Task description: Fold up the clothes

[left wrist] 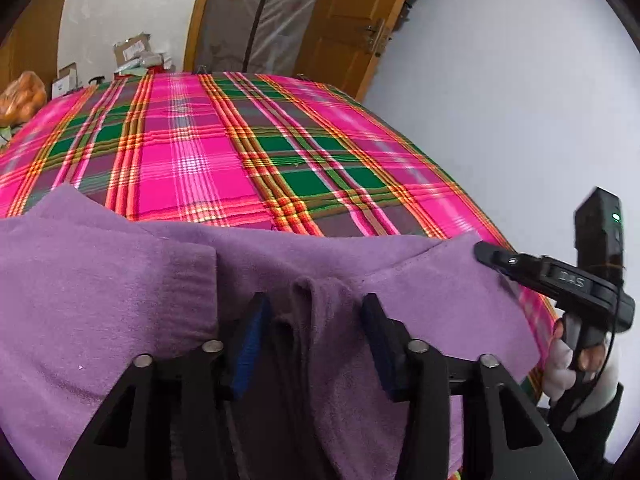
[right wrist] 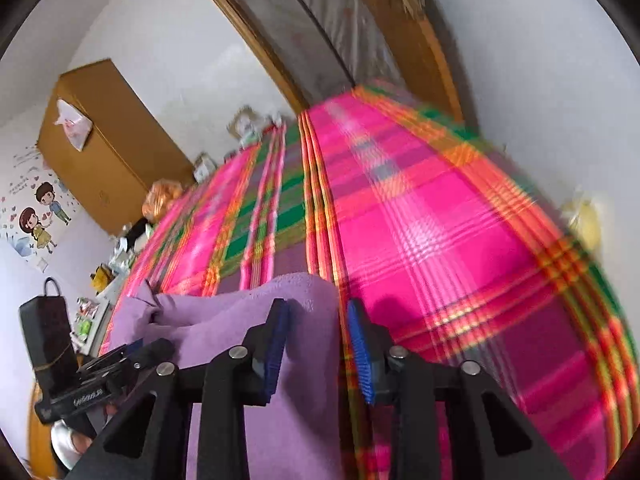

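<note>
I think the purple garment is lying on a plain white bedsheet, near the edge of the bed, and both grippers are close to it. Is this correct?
Not fully. The bedsheet is not plain white: it is a pink, green and orange plaid, as the left wrist view shows clearly. The rest holds: the purple garment lies near the bed's edge, with the left gripper and right gripper close to it.

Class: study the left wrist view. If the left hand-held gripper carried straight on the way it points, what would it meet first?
Most likely the bunched fold of the purple garment lying between the left hand-held gripper fingers; the plaid bedsheet lies beyond it. Depth is hard to judge.
</note>
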